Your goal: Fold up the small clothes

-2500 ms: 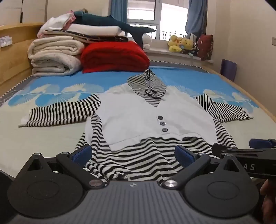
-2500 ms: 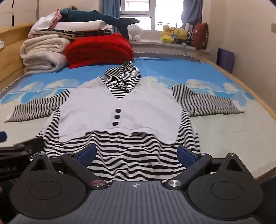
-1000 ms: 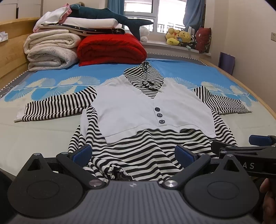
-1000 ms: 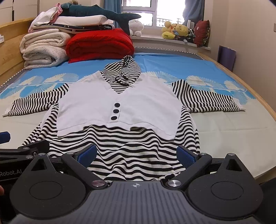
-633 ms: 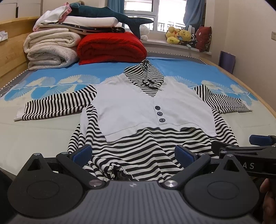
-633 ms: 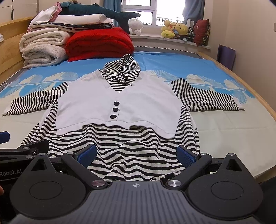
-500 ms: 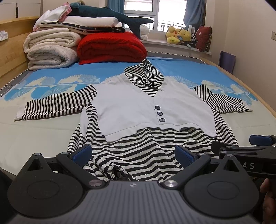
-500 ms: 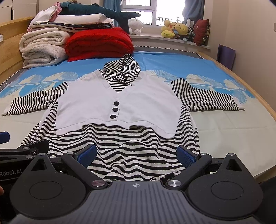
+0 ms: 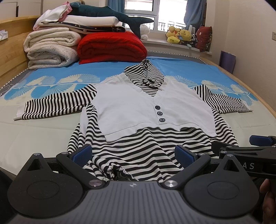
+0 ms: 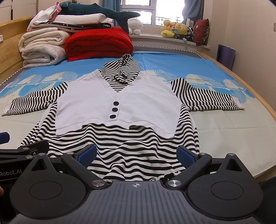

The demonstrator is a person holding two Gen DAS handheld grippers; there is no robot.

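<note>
A small hooded top point(image 9: 150, 110) with a white buttoned vest front and black-and-white striped sleeves, hood and skirt lies face up on the bed, sleeves spread out. It also shows in the right wrist view point(image 10: 119, 103). My left gripper point(image 9: 132, 153) is open over the rumpled left part of the striped hem. My right gripper point(image 10: 137, 153) is open over the right part of the hem. Each gripper's blue-padded fingers straddle the fabric without closing on it. The right gripper's side shows at the left wrist view's right edge point(image 9: 241, 149).
The bed point(image 10: 224, 131) has a cream and blue patterned sheet and a wooden frame. A red quilt point(image 9: 110, 47), folded white blankets point(image 9: 50, 48) and a plush shark point(image 9: 110, 11) are stacked at the head. Soft toys point(image 10: 176, 28) sit on the windowsill.
Both grippers have drawn back slightly toward the foot of the bed, and the hem is more bunched in front of them. The jaws stayed open.
</note>
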